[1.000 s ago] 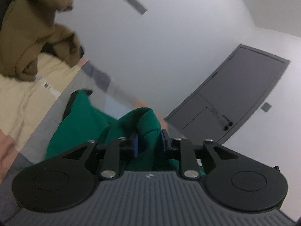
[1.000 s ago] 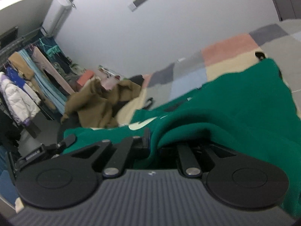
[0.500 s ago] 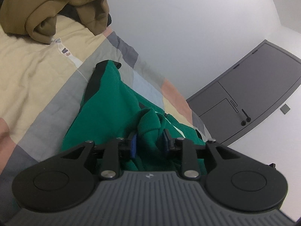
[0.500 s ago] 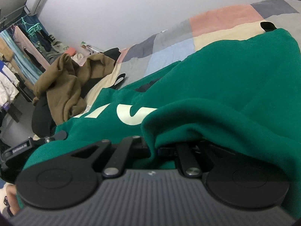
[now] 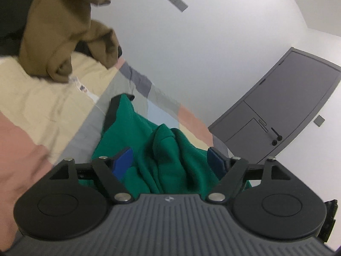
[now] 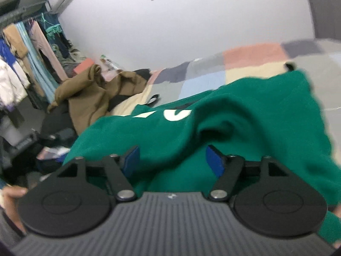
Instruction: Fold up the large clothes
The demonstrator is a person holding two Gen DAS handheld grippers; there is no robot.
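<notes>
A green sweatshirt (image 5: pixel 136 136) with white lettering (image 6: pixel 177 113) lies on a patchwork bedspread (image 5: pixel 42 98). In the left wrist view my left gripper (image 5: pixel 169 160) is open, its blue pads wide apart on either side of a bunched fold of the green fabric. In the right wrist view my right gripper (image 6: pixel 173 160) is open too, with a raised ridge of the sweatshirt (image 6: pixel 245 117) lying between and over its pads. The fabric touches neither pad firmly.
A brown garment (image 5: pixel 66 32) is heaped at the far end of the bed and also shows in the right wrist view (image 6: pixel 89 98). A clothes rack (image 6: pixel 27 64) stands at the left. A grey door (image 5: pixel 283 104) is at the right.
Both grippers were shut on the green sweatshirt and have opened, letting the fabric go. The sweatshirt has settled onto the bed; both cameras tilted slightly.
</notes>
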